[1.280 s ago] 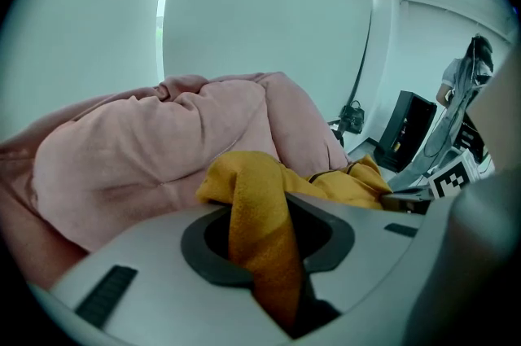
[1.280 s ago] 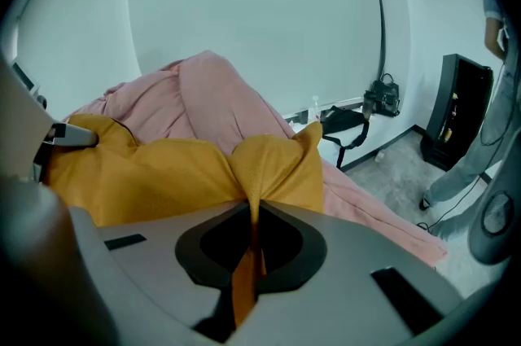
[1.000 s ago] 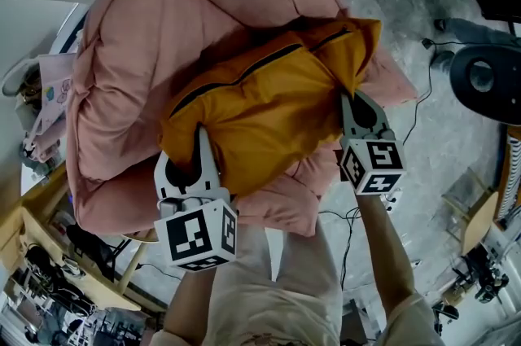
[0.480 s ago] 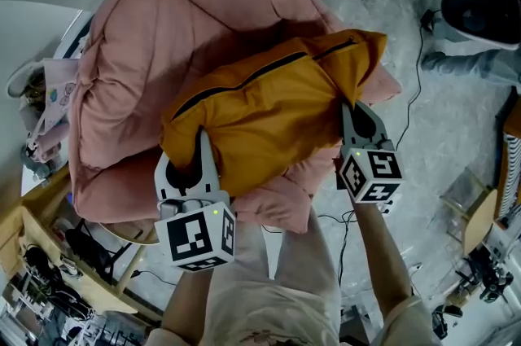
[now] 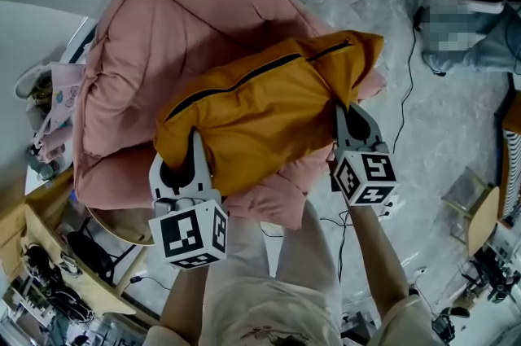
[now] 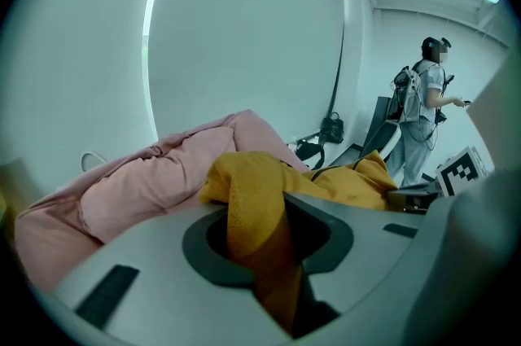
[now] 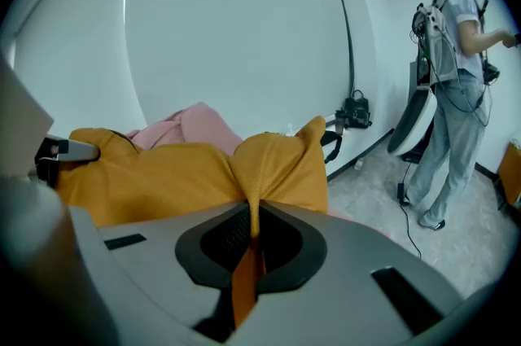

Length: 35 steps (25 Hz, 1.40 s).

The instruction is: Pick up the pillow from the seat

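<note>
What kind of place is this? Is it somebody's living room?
Probably not a home: it looks more like a lab or test room. The pink seat sits on a bare grey floor, a cluttered wooden bench stands beside it, and another person nearby wears a backpack of gear.

My left gripper and my right gripper: pale grey, wedge-shaped shells, each with a dark rounded recess about the jaws and black slot-shaped insets on the upper face. Left marker cube, right marker cube: white faces bearing black square patterns. My clothing: pale beige throughout.
</note>
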Available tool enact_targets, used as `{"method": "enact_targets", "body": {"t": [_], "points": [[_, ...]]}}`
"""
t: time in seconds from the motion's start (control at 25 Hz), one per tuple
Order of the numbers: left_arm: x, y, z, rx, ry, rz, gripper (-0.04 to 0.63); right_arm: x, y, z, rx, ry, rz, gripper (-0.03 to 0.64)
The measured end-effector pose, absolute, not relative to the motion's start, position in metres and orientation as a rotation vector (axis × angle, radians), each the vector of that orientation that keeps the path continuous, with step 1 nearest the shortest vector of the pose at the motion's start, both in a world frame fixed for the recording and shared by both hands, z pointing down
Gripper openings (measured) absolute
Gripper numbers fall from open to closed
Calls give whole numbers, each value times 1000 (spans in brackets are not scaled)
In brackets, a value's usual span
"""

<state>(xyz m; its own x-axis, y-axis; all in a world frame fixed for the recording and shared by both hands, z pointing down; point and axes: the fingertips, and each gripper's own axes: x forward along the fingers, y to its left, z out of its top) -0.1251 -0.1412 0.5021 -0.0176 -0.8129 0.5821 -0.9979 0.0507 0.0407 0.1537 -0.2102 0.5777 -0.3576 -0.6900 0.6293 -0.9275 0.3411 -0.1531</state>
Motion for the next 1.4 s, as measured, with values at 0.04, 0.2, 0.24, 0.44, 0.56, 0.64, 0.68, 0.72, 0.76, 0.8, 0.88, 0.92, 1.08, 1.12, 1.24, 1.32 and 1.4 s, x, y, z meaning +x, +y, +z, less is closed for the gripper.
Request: {"method": "enact_targets", "body": {"t": [0.04, 0.2, 0.24, 0.44, 0.56, 0.64, 0.68, 0.72, 0.76, 0.8, 0.88, 0.92, 1.08, 1.12, 1.24, 1.32, 1.4], "points": [[-122, -140, 498, 1815, -1884, 538, 98, 157, -208, 574, 1417, -2155, 690, 23], [-112, -133, 484, 1826, -1891, 537, 98, 168, -201, 559, 1426, -2165, 690, 23], [-109, -132, 481, 1827, -1890, 535, 98, 171, -199, 555, 1428, -2166, 690, 23], [-97, -122, 466, 1845, -1894, 527, 98, 184, -186, 540, 1436, -2176, 686, 23], [-92, -115, 457, 1853, -1900, 523, 98, 189, -178, 530, 1444, -2181, 688, 23], [-88, -110, 451, 1855, -1900, 518, 98, 194, -173, 522, 1450, -2186, 684, 23], [-87, -108, 448, 1856, -1901, 515, 98, 196, -171, 518, 1451, -2190, 681, 23], [-85, -105, 444, 1859, -1902, 513, 98, 197, -169, 514, 1453, -2194, 676, 23], [-83, -103, 441, 1862, -1903, 510, 98, 199, -167, 511, 1454, -2198, 672, 23], [-81, -100, 437, 1864, -1905, 507, 98, 201, -164, 507, 1455, -2202, 668, 23], [-76, -93, 429, 1870, -1912, 502, 98, 206, -158, 499, 1459, -2210, 662, 23], [-74, -90, 424, 1873, -1916, 500, 98, 208, -155, 495, 1460, -2215, 661, 23], [-64, -79, 407, 1886, -1923, 487, 98, 218, -145, 478, 1471, -2230, 654, 23], [-62, -75, 403, 1887, -1925, 482, 98, 220, -142, 474, 1475, -2234, 654, 23], [-57, -64, 387, 1886, -1947, 467, 98, 224, -135, 457, 1479, -2259, 644, 23], [-53, -57, 376, 1889, -1965, 457, 98, 228, -130, 447, 1473, -2279, 630, 23], [-50, -51, 366, 1896, -1979, 451, 98, 231, -125, 437, 1467, -2295, 617, 23]]}}
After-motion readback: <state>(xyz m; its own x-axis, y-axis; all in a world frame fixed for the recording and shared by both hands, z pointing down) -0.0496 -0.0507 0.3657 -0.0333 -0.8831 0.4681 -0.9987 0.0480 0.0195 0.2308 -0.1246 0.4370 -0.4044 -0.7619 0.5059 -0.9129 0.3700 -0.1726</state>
